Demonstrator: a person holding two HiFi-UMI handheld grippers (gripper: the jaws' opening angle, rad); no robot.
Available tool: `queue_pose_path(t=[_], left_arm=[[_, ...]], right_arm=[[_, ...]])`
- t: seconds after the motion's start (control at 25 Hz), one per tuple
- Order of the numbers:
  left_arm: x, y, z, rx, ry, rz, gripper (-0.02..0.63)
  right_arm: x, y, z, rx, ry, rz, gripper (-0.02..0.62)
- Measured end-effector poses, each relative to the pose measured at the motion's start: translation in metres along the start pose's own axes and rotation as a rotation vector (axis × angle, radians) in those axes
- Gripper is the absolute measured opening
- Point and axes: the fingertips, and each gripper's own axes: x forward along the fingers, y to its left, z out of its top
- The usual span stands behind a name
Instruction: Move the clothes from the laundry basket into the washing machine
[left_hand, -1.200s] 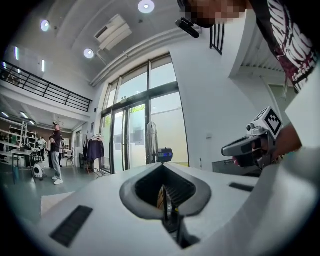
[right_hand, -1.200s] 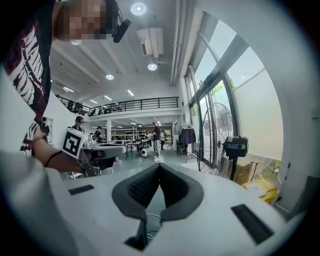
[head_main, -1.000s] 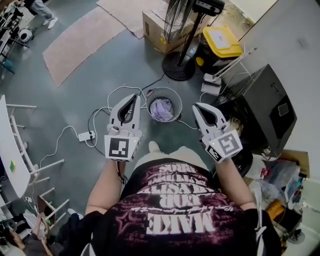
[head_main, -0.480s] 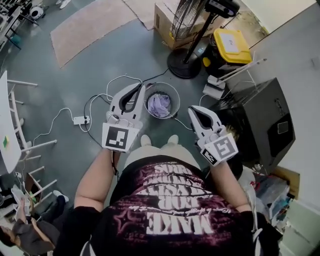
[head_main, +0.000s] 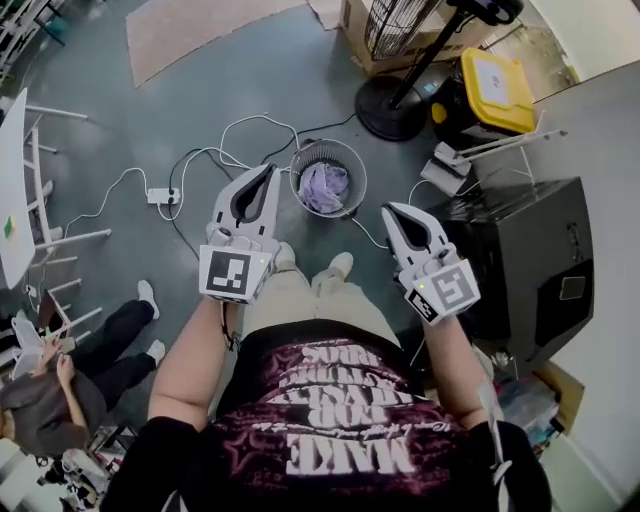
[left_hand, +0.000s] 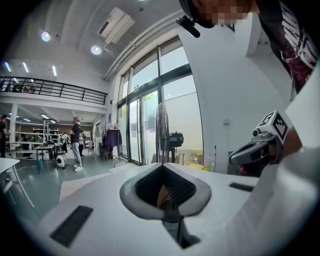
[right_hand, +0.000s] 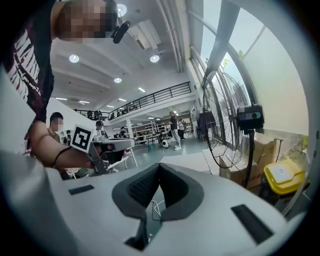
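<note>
A round wire laundry basket (head_main: 345, 160) stands on the grey floor ahead of the person's feet, with lilac clothes (head_main: 325, 187) inside. A black washing machine (head_main: 520, 260) stands at the right. My left gripper (head_main: 268, 172) is held in the air left of the basket, shut and empty; in the left gripper view my left gripper (left_hand: 161, 166) has its jaws met. My right gripper (head_main: 392, 210) hangs between basket and machine, shut with nothing in it, as my right gripper (right_hand: 160, 165) also shows in its own view. Neither touches the basket.
A standing fan (head_main: 400, 100), a yellow-lidded bin (head_main: 495, 85) and a cardboard box (head_main: 380, 30) stand beyond the basket. A power strip (head_main: 160, 195) with white cables lies at the left. A seated person (head_main: 60, 390) and a white table (head_main: 10, 210) are at the far left.
Both grippers have sunk lower and stayed shut and empty. The head view has shifted, so a seated person now shows at the lower left.
</note>
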Motion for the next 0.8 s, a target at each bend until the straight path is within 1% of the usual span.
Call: queue_pose_path(t=[0.24, 0.36, 0.48, 0.64, 0.8], left_arm=[[-0.010, -0.014, -0.028, -0.014, 0.053, 0.050, -0.002], [-0.012, -0.017, -0.037, -0.001, 0.070, 0.060, -0.002], [-0.011, -0.012, -0.050, 0.008, 0.077, 0.066, -0.002], [-0.009, 0.000, -0.079, -0.021, 0.108, 0.086, -0.002], [0.000, 0.003, -0.101, -0.038, 0.114, 0.102, -0.002]], right_arm=[[0.009, -0.005, -0.029, 0.021, 0.036, 0.061, 0.003], [0.019, -0.006, -0.044, 0.028, 0.055, 0.092, 0.003], [0.034, -0.007, -0.059, 0.022, 0.080, 0.114, 0.003], [0.056, -0.008, -0.076, 0.019, 0.101, 0.131, 0.003], [0.073, -0.014, -0.098, 0.024, 0.131, 0.148, 0.003]])
